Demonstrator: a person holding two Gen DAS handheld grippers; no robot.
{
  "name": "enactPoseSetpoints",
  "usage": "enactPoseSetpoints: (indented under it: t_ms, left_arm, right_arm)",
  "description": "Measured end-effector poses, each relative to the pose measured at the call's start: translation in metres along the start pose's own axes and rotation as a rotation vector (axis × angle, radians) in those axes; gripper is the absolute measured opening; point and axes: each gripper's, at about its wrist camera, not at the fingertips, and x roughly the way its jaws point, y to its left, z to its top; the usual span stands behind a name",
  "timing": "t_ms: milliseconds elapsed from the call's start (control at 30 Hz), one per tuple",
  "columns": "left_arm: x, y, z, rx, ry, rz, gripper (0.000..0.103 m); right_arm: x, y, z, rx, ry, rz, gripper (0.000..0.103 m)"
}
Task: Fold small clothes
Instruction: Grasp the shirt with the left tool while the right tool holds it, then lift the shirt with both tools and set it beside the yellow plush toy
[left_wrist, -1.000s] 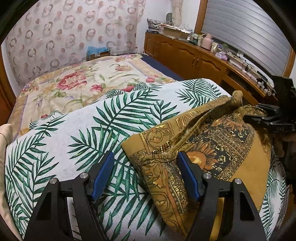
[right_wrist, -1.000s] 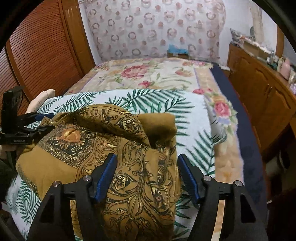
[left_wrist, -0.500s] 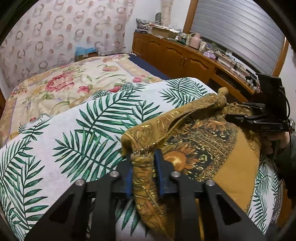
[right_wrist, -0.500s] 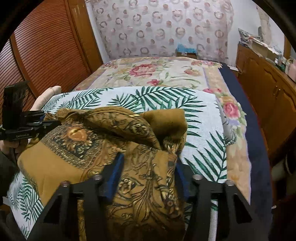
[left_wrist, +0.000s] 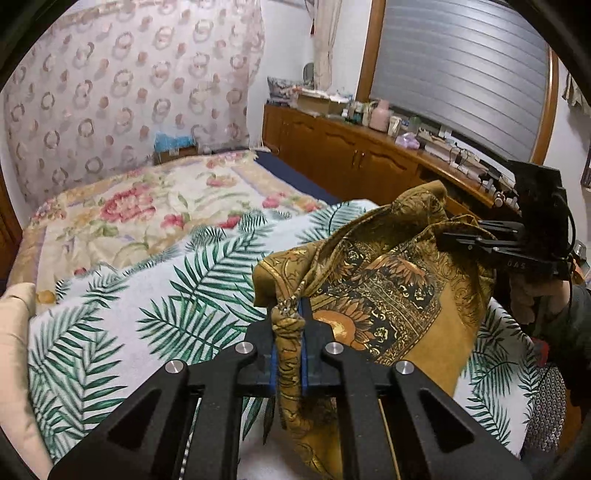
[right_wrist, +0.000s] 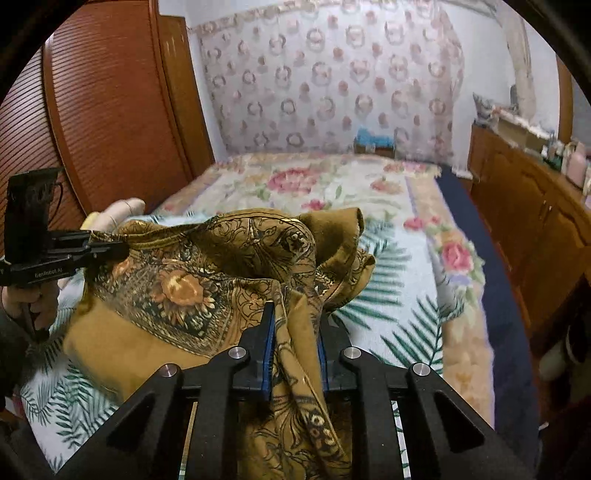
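- Garment (left_wrist: 388, 306): a mustard, gold-patterned small cloth, lifted partly off the palm-leaf sheet (left_wrist: 155, 295) on the bed (right_wrist: 332, 184) and hanging bunched between the two tongs.
- Left tongs (left_wrist: 288, 350): closed on a twisted, rope-like edge of the cloth at its near left.
- Right tongs (right_wrist: 293, 354): closed on a thick gathered fold at the near right.
- Risk: both grips hold wads, not clean corners, so I judge that spreading may leave hidden creases and a crooked fold.
- Risk: pulling the tongs apart too hard could slip the thin twisted edge out of the left pair, dropping that side onto the sheet.
- Risk: the far flap (right_wrist: 332, 225) flops over loosely and may tuck under when laid down.
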Motion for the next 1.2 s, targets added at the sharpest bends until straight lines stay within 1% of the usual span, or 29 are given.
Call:
enactPoseSetpoints:
  t_ms: [167,300,500,767,933,1033,1100,1200]
  left_arm:
    - [-0.026,-0.001,0.002,0.009,-0.056,0.025,0.009]
    - [-0.049,0.005,0.002,0.006,-0.101,0.051,0.009]
    - [-0.084,0.024,-0.006,-0.020,-0.153,0.113,0.009]
    - [-0.142,0.069,-0.029,-0.083,-0.235,0.245,0.009]
    - [-0.176,0.110,-0.056,-0.171,-0.280,0.361,0.009]
    - [-0.188,0.128,-0.076,-0.225,-0.293,0.414,0.009]
    - [-0.193,0.141,-0.091,-0.263,-0.292,0.441,0.009]
    - [-0.192,0.160,-0.115,-0.326,-0.266,0.480,0.009]
  right_arm:
    - [-0.018,0.018,0.008,-0.044,-0.060,-0.014,0.018]
    - [-0.025,0.028,0.010,-0.076,-0.089,-0.015,0.017]
    - [-0.017,0.055,0.026,-0.149,-0.111,0.013,0.017]
    - [0.006,0.105,0.068,-0.289,-0.150,0.097,0.017]
    - [0.046,0.141,0.113,-0.416,-0.165,0.165,0.017]
    - [0.078,0.165,0.142,-0.499,-0.166,0.203,0.017]
    - [0.095,0.185,0.159,-0.553,-0.160,0.229,0.017]
    - [0.126,0.218,0.180,-0.634,-0.135,0.275,0.017]
